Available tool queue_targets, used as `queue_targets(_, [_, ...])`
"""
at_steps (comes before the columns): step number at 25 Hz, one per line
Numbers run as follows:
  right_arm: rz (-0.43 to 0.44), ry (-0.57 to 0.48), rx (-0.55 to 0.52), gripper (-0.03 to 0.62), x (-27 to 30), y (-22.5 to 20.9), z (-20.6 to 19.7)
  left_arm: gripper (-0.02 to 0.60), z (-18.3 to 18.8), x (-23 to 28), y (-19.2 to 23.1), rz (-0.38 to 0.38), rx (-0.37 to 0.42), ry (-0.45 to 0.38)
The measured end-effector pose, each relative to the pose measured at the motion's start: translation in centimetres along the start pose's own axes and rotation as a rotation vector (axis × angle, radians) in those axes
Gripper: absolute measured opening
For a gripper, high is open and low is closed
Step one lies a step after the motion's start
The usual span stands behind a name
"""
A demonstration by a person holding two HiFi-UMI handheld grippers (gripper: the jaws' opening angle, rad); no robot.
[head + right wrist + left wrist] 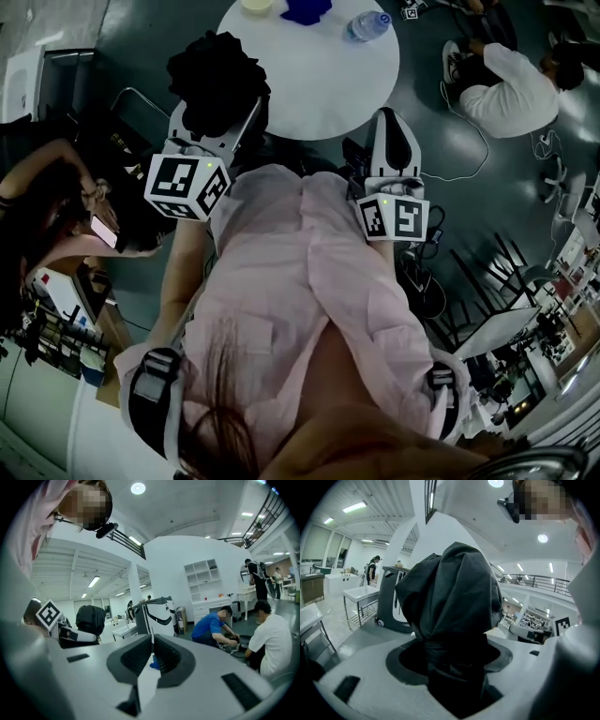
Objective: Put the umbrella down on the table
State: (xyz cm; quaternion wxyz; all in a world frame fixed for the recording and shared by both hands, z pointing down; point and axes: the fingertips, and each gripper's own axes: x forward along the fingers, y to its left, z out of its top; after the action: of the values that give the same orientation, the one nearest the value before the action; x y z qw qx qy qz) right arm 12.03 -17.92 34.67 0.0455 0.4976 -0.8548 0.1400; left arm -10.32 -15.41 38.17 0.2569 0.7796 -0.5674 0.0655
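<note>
Black umbrella [217,75] in left gripper [217,117], right gripper [392,116] closed, bottle [368,25] on table [309,89]

Black umbrella [450,602] clamped in left claw [452,667]

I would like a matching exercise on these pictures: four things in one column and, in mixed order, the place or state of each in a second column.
Things:
1. black umbrella
2. right claw
3. plastic bottle
4. person in a white shirt

Places or states:
A. shut, with nothing in it
B. low on the floor, right of the table
C. gripped in the left claw
D. on the round white table

Pairs: 1-C, 2-A, 3-D, 4-B.
</note>
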Motion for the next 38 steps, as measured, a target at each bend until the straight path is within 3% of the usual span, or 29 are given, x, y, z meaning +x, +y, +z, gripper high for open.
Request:
queue_targets(6, [-0.061, -0.007, 0.024, 0.034, 0.2, -1.7, 0.9, 0.318, -2.4, 7.4, 0.3, -0.055, 0.073, 0.18])
queue_targets(13, [-0.165, 0.014, 0.047, 0.034, 0.4, -3.1, -0.1, 0.318, -8.8, 15.9, 1.8, -0.132, 0.124, 0.389])
queue_targets(20, [-0.231, 0.038, 0.063, 0.034, 0.6, -4.4, -0.1, 0.317, -14.6, 21.3, 2.3, -0.166, 0.161, 0.57])
queue_targets(31, [-0.272, 0.078, 0.075, 0.034, 0.9, -5.4, -0.6, 0.318, -20.2, 24.1, 3.4, -0.144, 0.16, 0.766])
queue_targets(38, [-0.275, 0.086, 0.077, 0.034, 1.2, -5.6, -0.6, 0.318, -21.3, 24.9, 4.1, -0.12, 0.158, 0.814])
